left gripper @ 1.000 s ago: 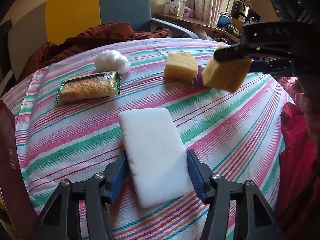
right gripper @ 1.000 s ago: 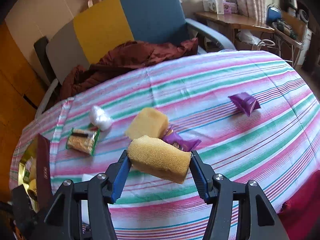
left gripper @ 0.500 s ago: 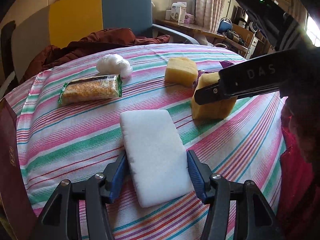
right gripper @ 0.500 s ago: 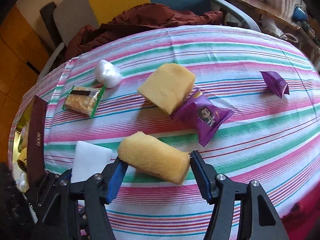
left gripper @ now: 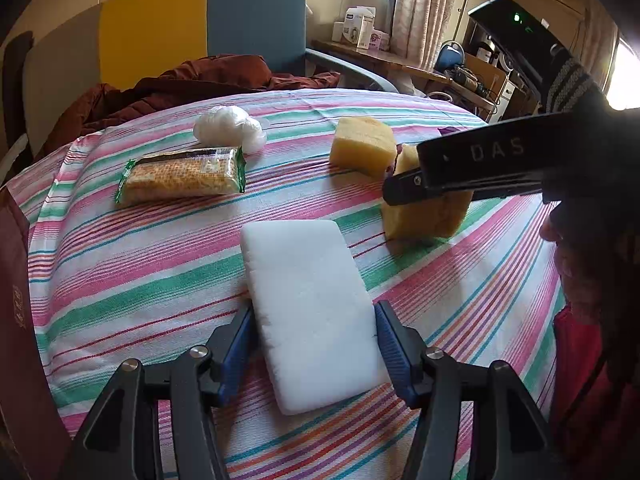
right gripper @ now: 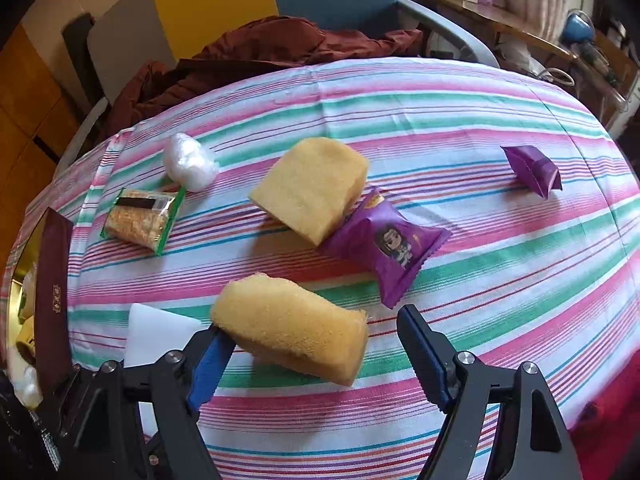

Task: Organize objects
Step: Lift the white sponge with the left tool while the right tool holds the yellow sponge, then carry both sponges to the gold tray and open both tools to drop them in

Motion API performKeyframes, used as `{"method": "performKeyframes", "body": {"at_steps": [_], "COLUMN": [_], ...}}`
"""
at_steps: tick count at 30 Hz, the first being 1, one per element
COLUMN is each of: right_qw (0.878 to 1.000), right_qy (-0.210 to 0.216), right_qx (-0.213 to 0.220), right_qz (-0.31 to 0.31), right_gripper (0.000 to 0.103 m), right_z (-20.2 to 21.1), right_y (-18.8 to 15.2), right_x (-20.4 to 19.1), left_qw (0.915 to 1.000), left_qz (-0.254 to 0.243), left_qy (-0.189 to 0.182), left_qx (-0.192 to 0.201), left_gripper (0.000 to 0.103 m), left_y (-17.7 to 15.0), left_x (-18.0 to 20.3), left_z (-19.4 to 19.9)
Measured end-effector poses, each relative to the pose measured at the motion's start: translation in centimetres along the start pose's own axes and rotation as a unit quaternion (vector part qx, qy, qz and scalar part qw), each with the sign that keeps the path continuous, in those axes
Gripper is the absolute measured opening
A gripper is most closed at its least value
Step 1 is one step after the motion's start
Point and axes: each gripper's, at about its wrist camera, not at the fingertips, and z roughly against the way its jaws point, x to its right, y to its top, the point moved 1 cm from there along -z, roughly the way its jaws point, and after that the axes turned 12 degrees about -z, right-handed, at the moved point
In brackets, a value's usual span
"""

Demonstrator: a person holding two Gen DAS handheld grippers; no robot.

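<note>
Right wrist view: opening right tongs (right gripper: 316,354) straddle yellow sponge (right gripper: 290,326) on striped tablecloth (right gripper: 460,120).

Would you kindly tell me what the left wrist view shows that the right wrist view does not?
Only the left wrist view: the left gripper with its fingers alongside the white sponge. Only the right wrist view: the purple snack packet, the small purple pouch, and the right gripper, opening around the near yellow sponge. Both: cracker pack, white wad, far yellow sponge.
</note>
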Motion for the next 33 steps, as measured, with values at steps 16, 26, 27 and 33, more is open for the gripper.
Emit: {"method": "performKeyframes", "body": {"at_steps": [16, 26, 27, 33], "right_qw": [0.998, 0.996, 0.996, 0.994], "right_qy": [-0.031, -0.007, -0.001, 0.028], "right_qx": [-0.008, 0.046, 0.050, 0.065], "right_qz": [0.047, 0.071, 0.073, 0.088], "right_gripper": [0.054, 0.054, 0.054, 0.055], "right_z": [-0.9, 1.1, 1.3, 2.0], "right_y": [-1.4, -1.2, -1.2, -1.4], "right_x": [-1.6, -2.7, -2.8, -4.2], "left_qw": [1.0000, 0.9998, 0.9997, 0.9986], "left_qz": [0.001, 0.011, 0.017, 0.037], "left_qy": [0.001, 0.012, 0.014, 0.037], "left_qx": [0.001, -0.010, -0.011, 0.011], "left_gripper": [0.060, 0.055, 0.055, 0.055], "left_y": [-0.1, 0.0, -0.1, -0.5], "left_x": [0.0, -0.2, -0.4, -1.7], "left_z": [-0.2, 0.8, 1.3, 6.0]}}
